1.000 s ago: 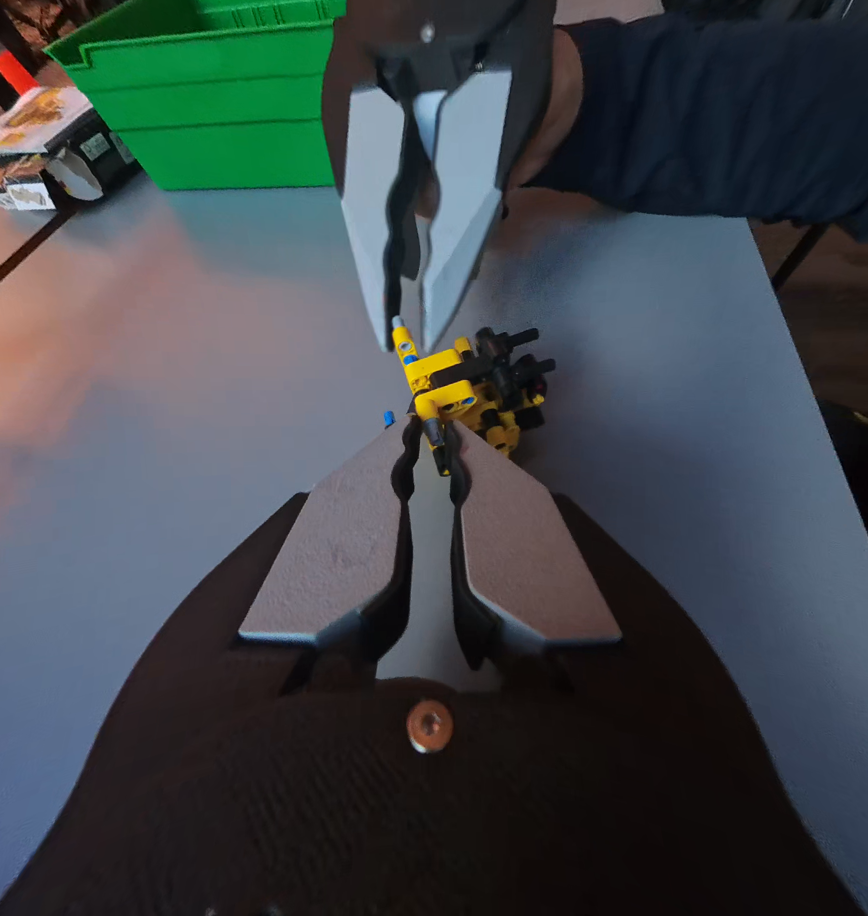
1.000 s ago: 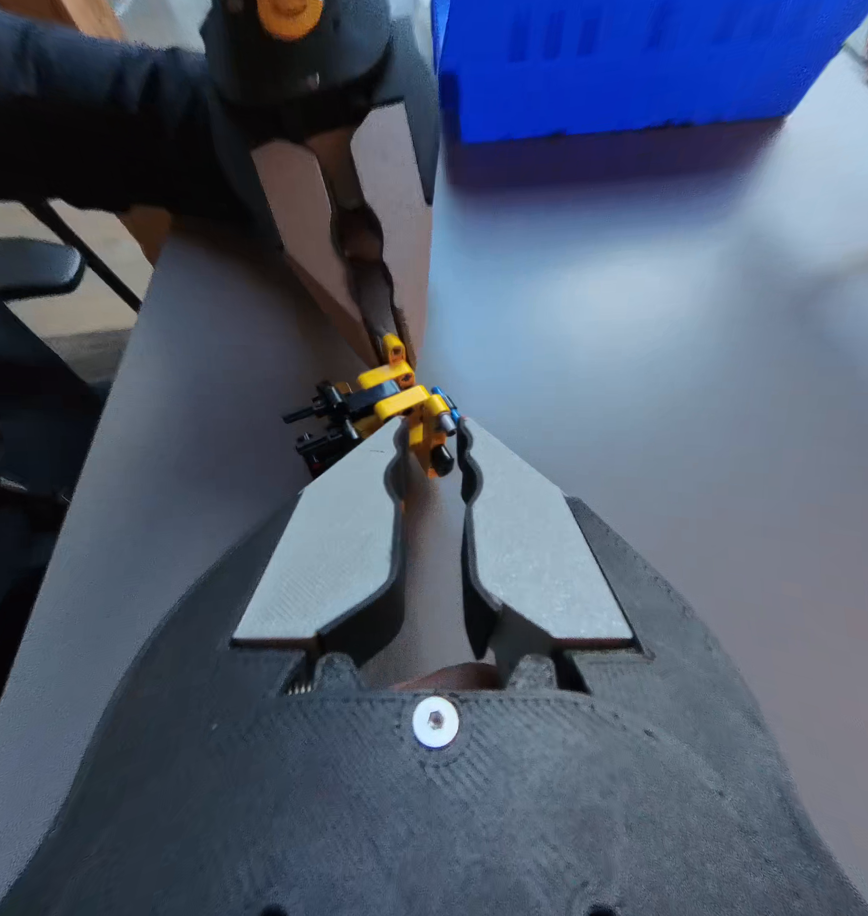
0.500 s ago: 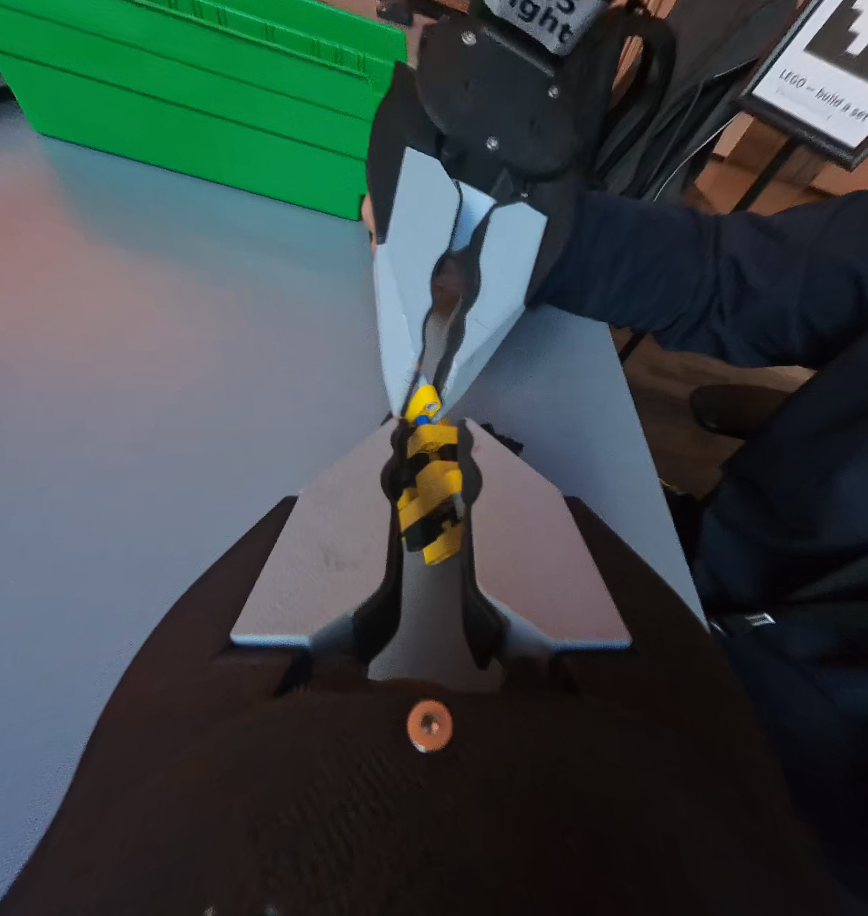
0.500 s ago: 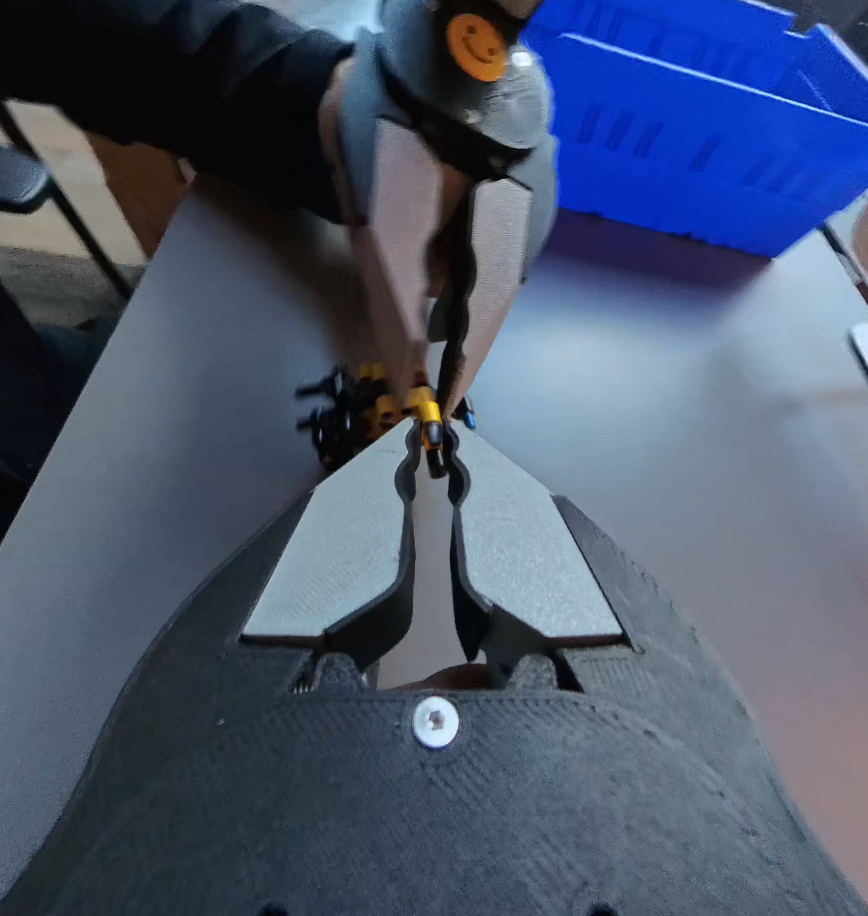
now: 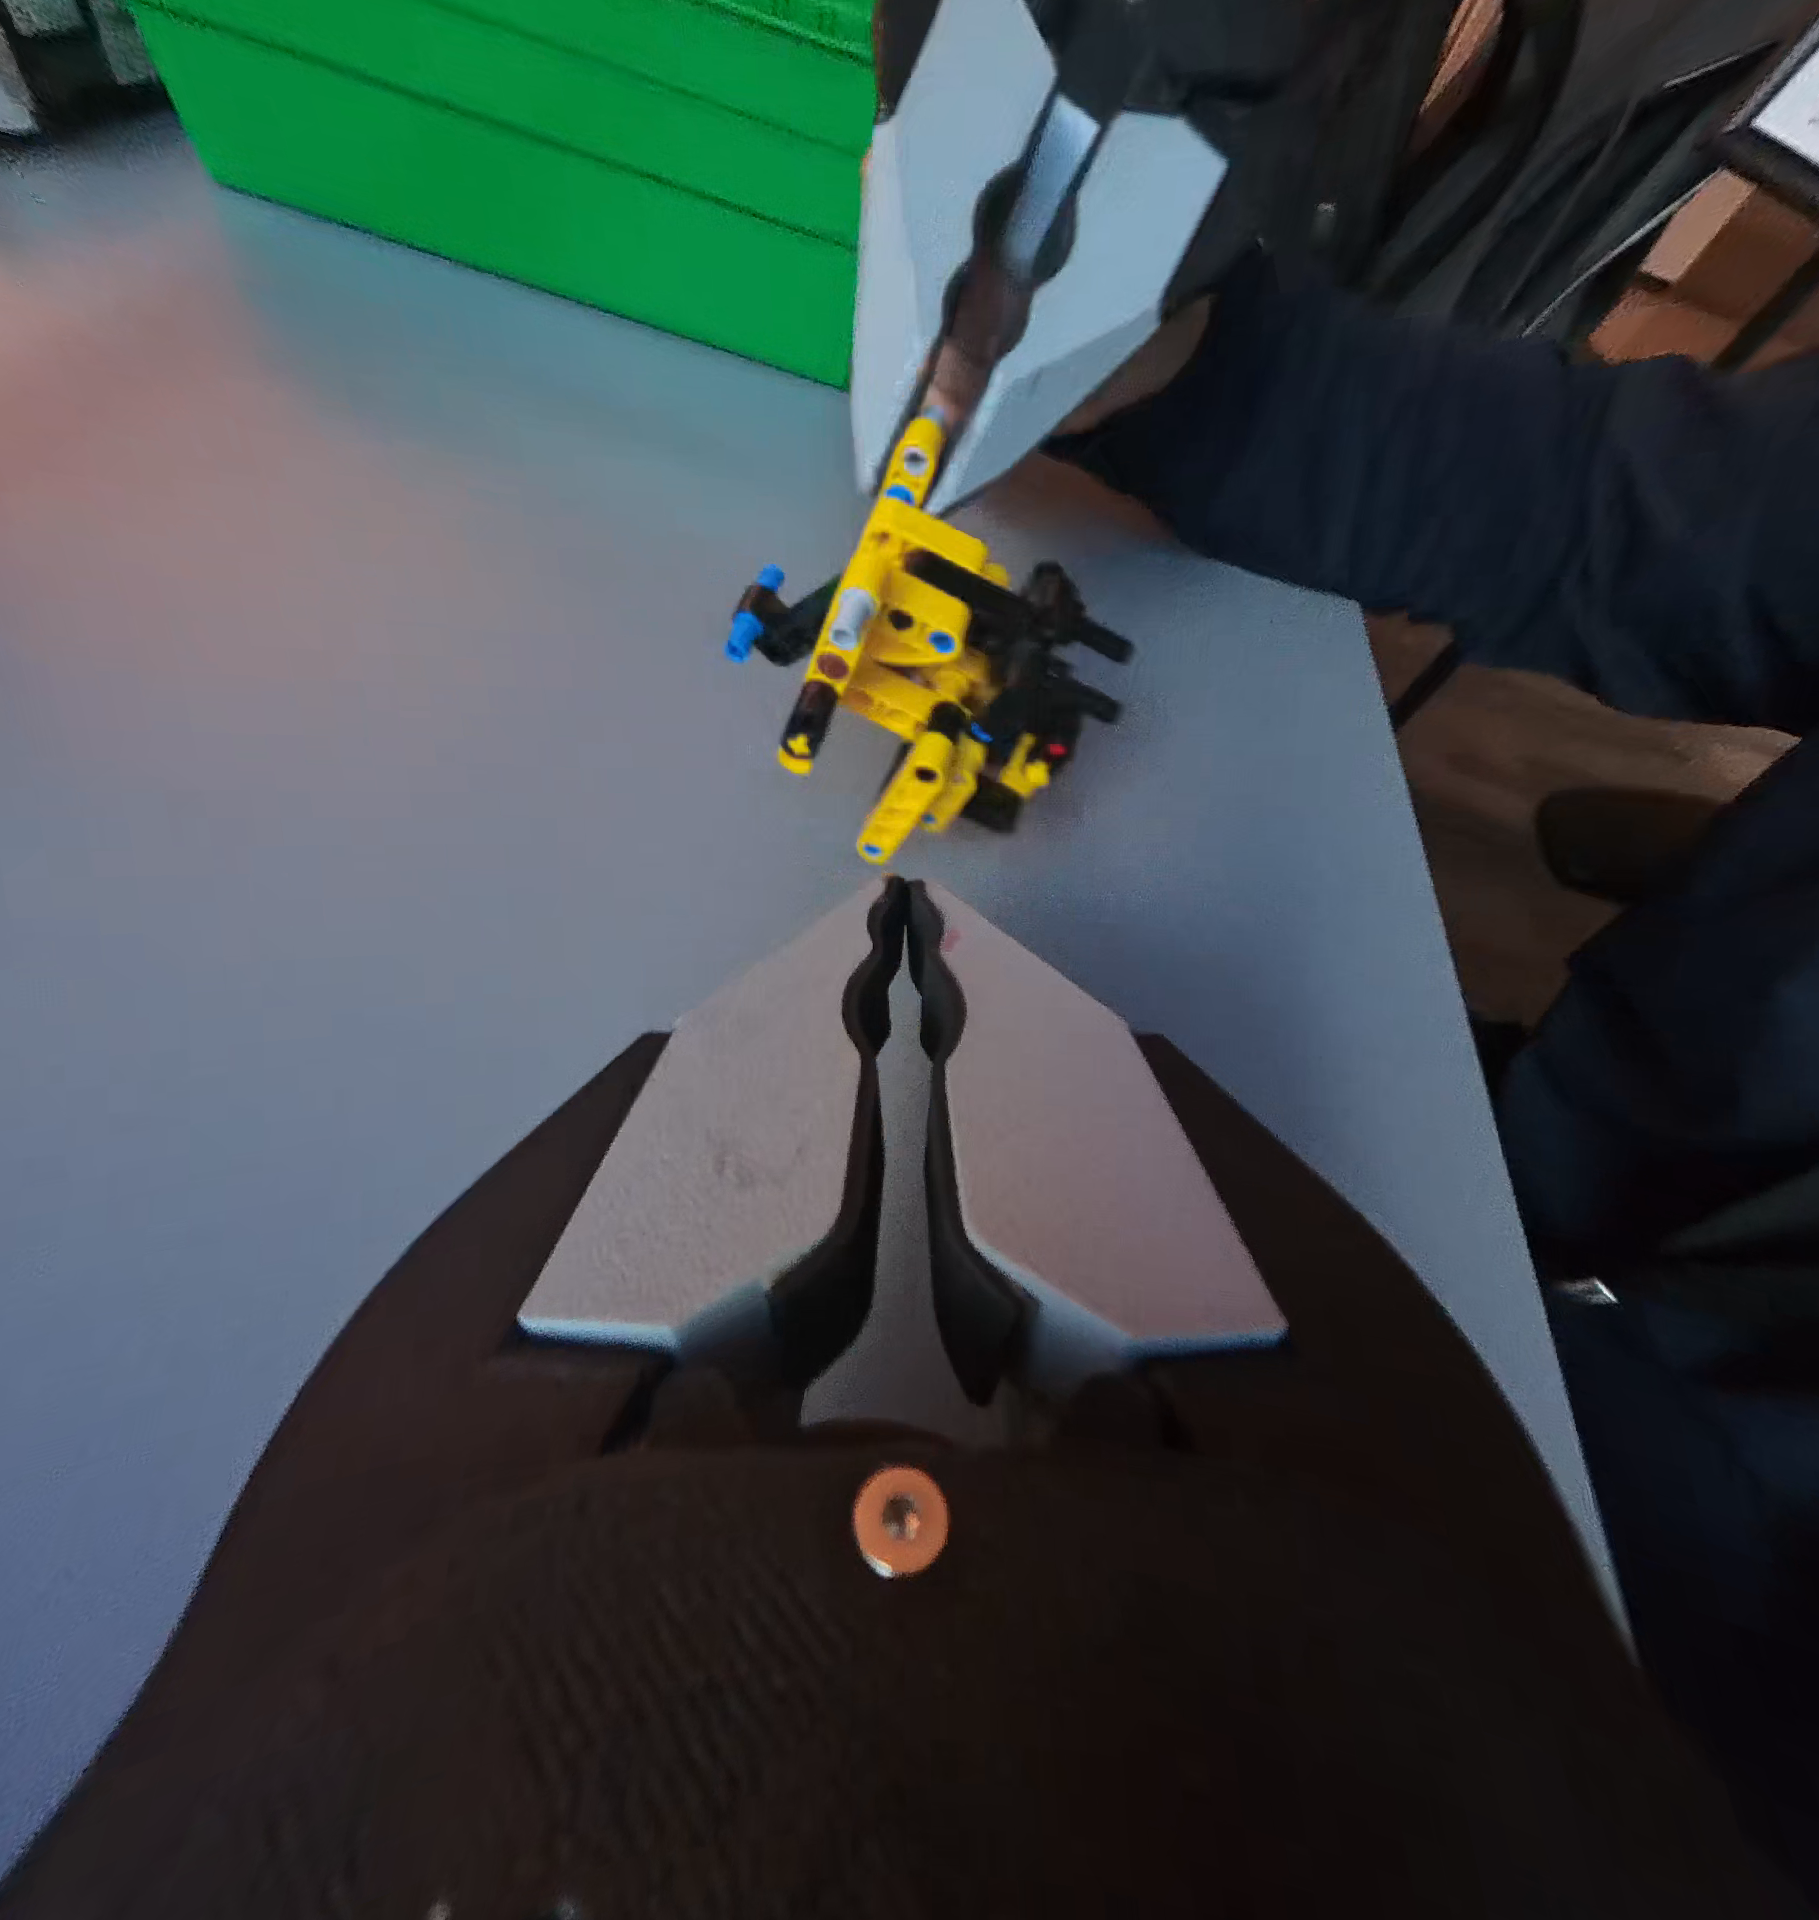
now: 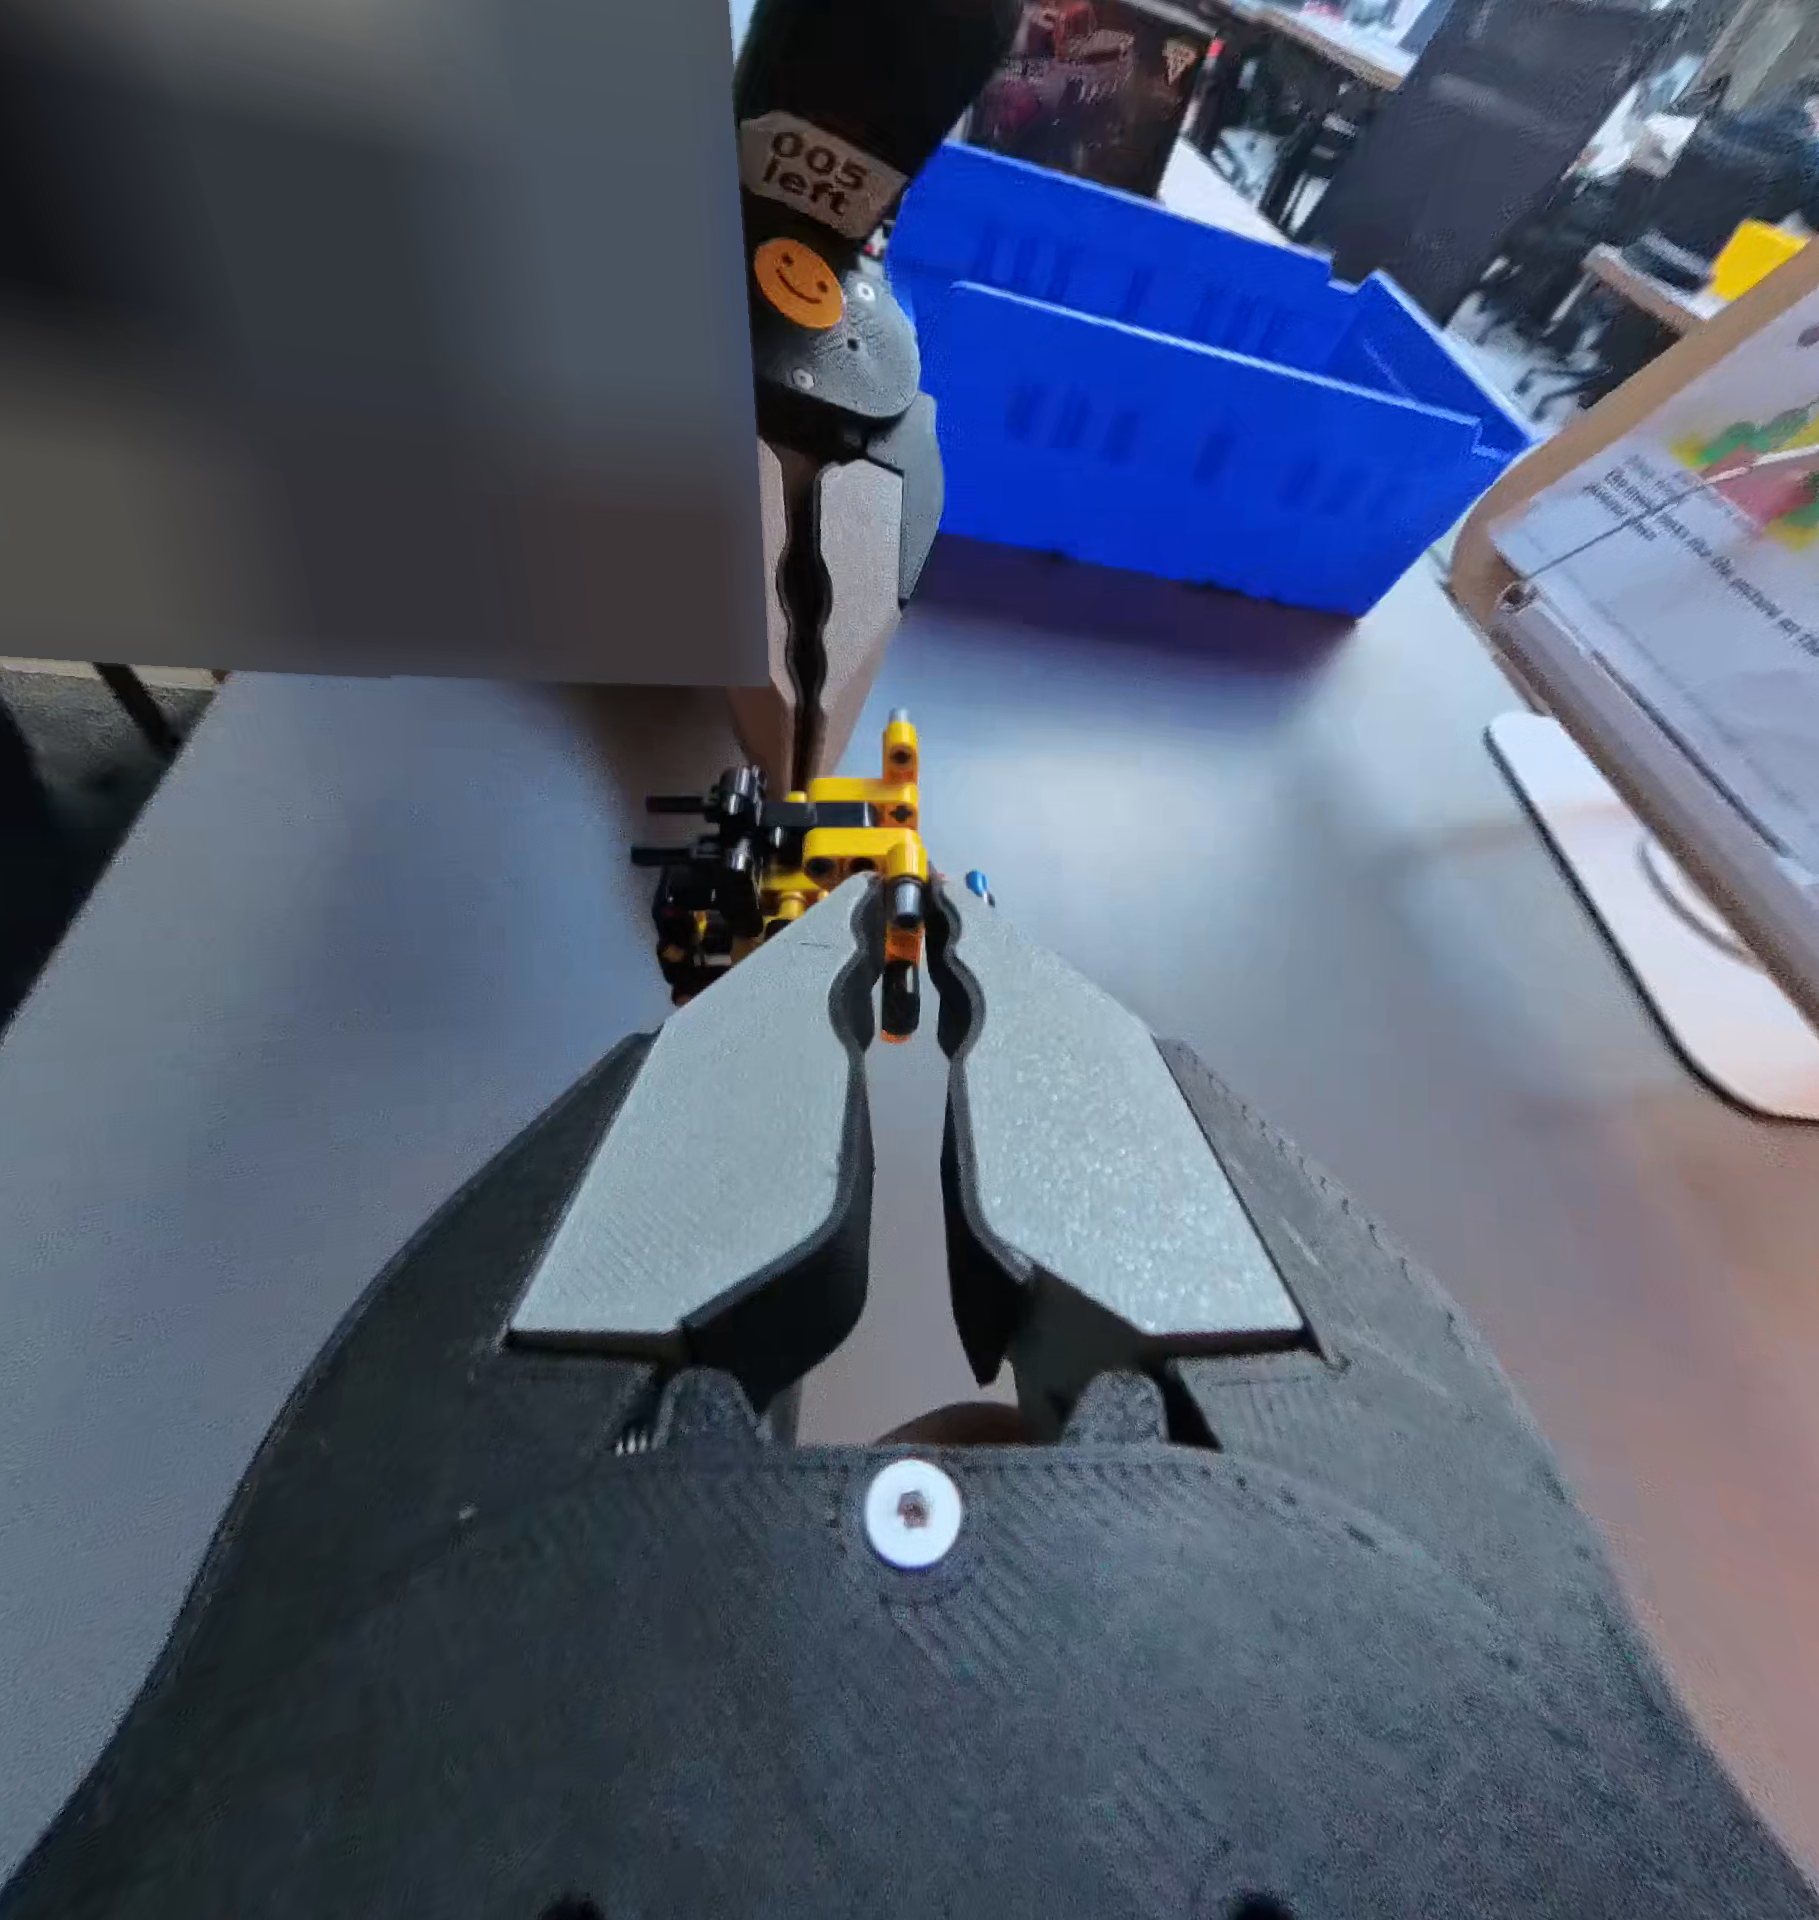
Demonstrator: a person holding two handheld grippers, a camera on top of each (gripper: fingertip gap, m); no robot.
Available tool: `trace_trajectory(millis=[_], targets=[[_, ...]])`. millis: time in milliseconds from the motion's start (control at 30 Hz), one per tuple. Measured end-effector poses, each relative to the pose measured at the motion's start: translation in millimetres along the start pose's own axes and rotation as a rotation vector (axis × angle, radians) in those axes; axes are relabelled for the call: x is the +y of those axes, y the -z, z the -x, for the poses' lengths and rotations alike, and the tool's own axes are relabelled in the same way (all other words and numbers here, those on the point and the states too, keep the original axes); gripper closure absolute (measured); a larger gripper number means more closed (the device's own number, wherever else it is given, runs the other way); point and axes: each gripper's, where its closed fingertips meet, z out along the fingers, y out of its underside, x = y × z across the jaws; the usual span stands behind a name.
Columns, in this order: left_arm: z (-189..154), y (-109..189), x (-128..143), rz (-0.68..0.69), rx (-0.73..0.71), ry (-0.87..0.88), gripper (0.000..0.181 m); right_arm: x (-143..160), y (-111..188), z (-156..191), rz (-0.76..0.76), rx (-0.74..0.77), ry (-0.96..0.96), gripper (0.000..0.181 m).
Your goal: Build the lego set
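The yellow and black lego model (image 5: pixel 915 675) stands tilted on the grey table (image 5: pixel 365 831) near its right edge. My right gripper (image 6: pixel 900 896) is shut on a yellow beam that sticks out of the model (image 6: pixel 843 842). In the left wrist view it (image 5: pixel 915 473) comes down from the top and pinches the beam's upper end. My left gripper (image 5: pixel 897 888) is shut and empty, its tips just short of the model's near end. It also shows in the right wrist view (image 6: pixel 811 727), behind the model.
A green bin (image 5: pixel 572 156) stands at the far side in the left wrist view. A blue bin (image 6: pixel 1196 436) and an instruction sheet on a wooden stand (image 6: pixel 1715 582) are beyond the model. A small blue piece (image 6: pixel 978 885) lies by my right fingers. Tip to tip, the grippers are about 7 centimetres apart.
My left gripper has let go of the model, drawn back and closed empty. My right gripper keeps its hold on the yellow beam.
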Motion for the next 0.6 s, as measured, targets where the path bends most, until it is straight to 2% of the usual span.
trace_trajectory(millis=[133, 267, 400, 433, 500, 567, 600], targets=[[-5, -2, -15, -0.057, -0.031, -0.066, 0.181, 9, -11, 1, 0.075, 0.05, 0.091, 0.177], [10, -2, -12, -0.031, -0.153, -0.132, 0.181, 7, -14, 10, 0.031, -0.012, 0.049, 0.177], [12, -3, -11, -0.018, -0.175, -0.156, 0.181, 8, -18, 14, 0.031, -0.023, 0.063, 0.177], [14, -2, -11, -0.023, -0.19, -0.166, 0.174, 9, -18, 15, 0.031, -0.027, 0.061, 0.177], [12, 1, -6, 0.009, -0.172, -0.199, 0.144, 10, -17, 15, 0.035, -0.029, 0.064, 0.177], [5, 2, -5, 0.019, -0.132, -0.221, 0.142, 8, -17, 16, 0.025, -0.031, 0.072, 0.177], [5, 2, -10, -0.008, -0.153, -0.242, 0.147, 6, -17, 18, 0.015, -0.041, 0.071, 0.177]])
